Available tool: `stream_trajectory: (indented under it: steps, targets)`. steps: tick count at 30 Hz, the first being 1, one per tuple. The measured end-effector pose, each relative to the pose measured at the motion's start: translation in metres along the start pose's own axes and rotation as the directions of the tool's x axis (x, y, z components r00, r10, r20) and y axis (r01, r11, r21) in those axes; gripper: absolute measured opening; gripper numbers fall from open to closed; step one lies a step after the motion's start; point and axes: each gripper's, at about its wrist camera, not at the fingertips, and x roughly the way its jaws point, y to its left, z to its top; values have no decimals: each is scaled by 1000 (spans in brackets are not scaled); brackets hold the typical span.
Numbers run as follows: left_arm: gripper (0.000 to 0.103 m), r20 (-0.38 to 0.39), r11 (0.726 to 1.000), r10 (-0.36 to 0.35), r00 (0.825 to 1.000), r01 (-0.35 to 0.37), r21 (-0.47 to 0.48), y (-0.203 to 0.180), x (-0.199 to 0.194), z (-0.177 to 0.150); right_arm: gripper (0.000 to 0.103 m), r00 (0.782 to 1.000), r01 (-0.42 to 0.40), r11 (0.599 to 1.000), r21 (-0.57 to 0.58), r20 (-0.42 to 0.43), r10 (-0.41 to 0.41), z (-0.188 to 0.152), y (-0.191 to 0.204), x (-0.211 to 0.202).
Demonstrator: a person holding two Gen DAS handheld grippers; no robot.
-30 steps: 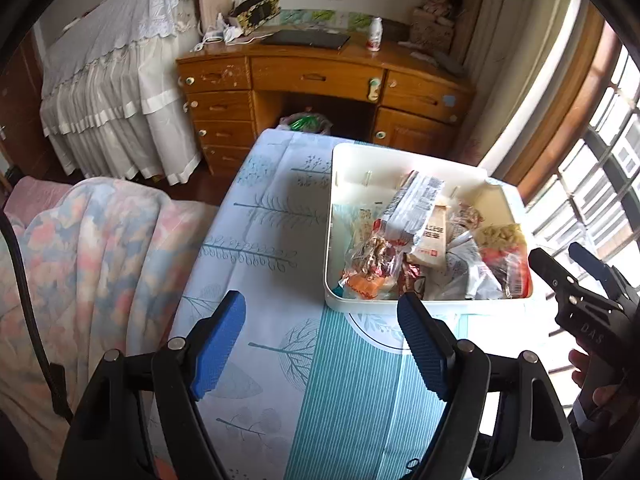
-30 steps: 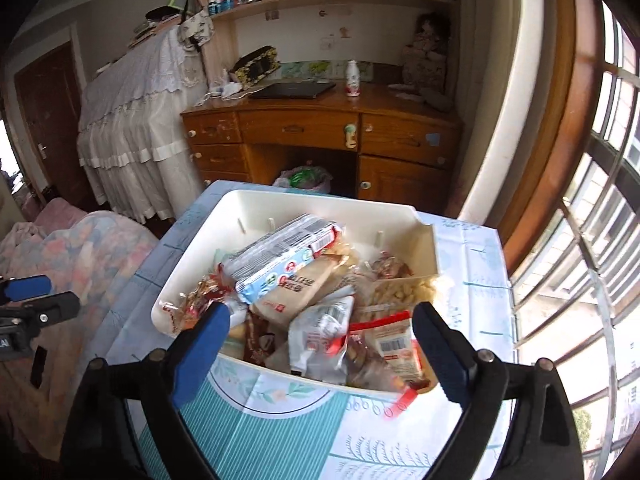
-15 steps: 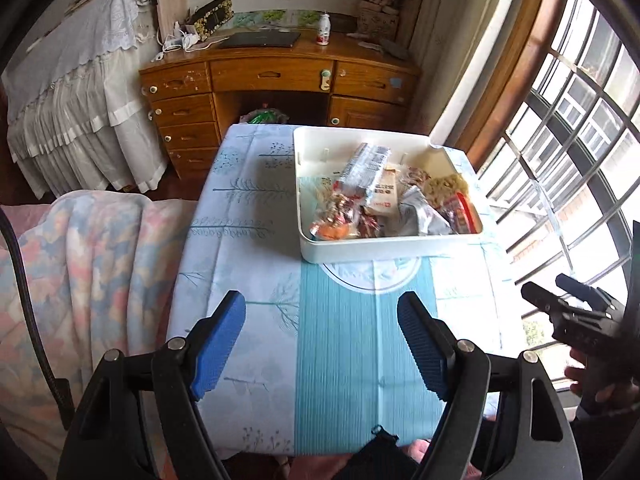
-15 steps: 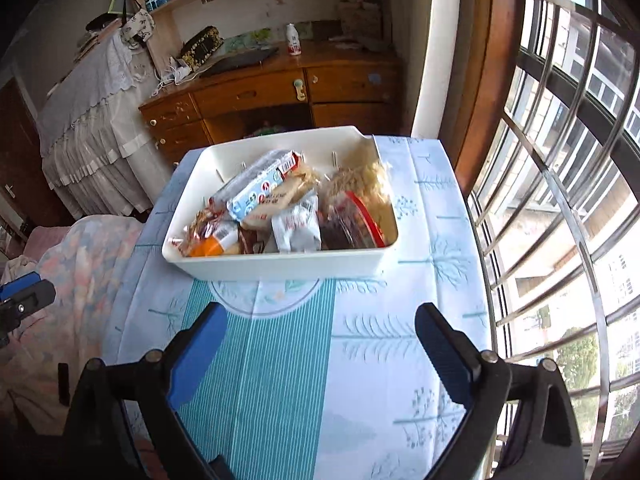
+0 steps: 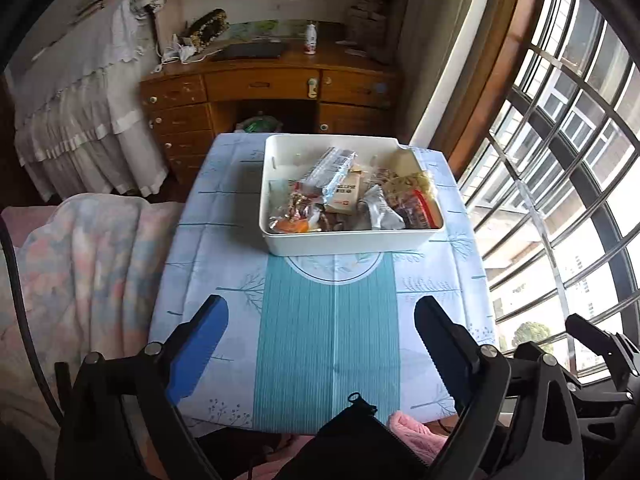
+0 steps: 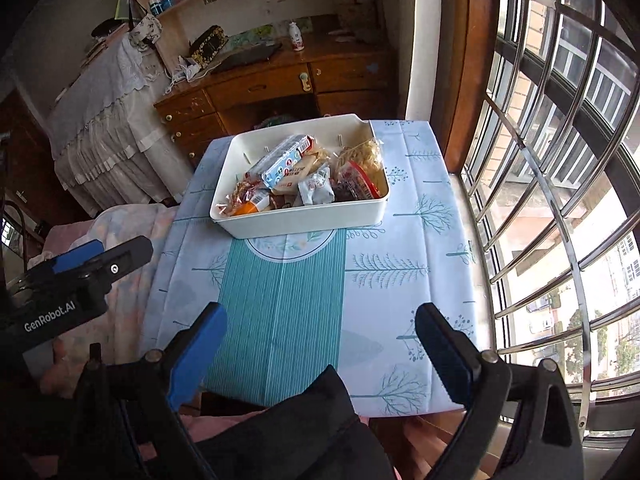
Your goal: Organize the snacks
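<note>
**Both grippers wait, the snacks sit in the box**

The left gripper hangs over the near edge of the table, and its jaws have just been opening, with nothing between them. The right gripper hangs over the near edge too, jaws wide apart and empty. Both are well apart from the snacks, maybe because the job looks done. Past the striped middle of the cloth, at the far edge, sits the white box. The snacks lie piled inside it (shiny packets, a long blue and white pack, a bag with a red rim). No snack lies on the cloth.
</note>
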Motion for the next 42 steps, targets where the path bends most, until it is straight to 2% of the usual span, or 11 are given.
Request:
stream_trajectory:
  steps: [5,6,14,19,29,42]
  targets:
    - [102,48,998,67,997,-66,-21,1,-10,-9,97,992,36,997,-62,120,-29,-5,13,-18]
    - [102,54,997,78,995,-77,-19,1,-11,-9,103,991,36,997,-75,131,-26,-5,16,-19]
    - [102,76,988,147,986,-144,-47,8,-15,-9,103,989,19,995,-95,150,-5,-5,18,-18]
    - [102,105,990,140,985,-138,-28,2,-19,-8,103,989,15,995,-101,147,1,-6,20,-18]
    - [103,110,993,120,987,-120,-7,-3,-17,-6,103,992,8,997,-82,125,2,-6,15,-17]
    - [103,113,992,130,985,-129,-11,-3,-18,-4,103,994,-10,997,-75,104,18,-3,13,-10]
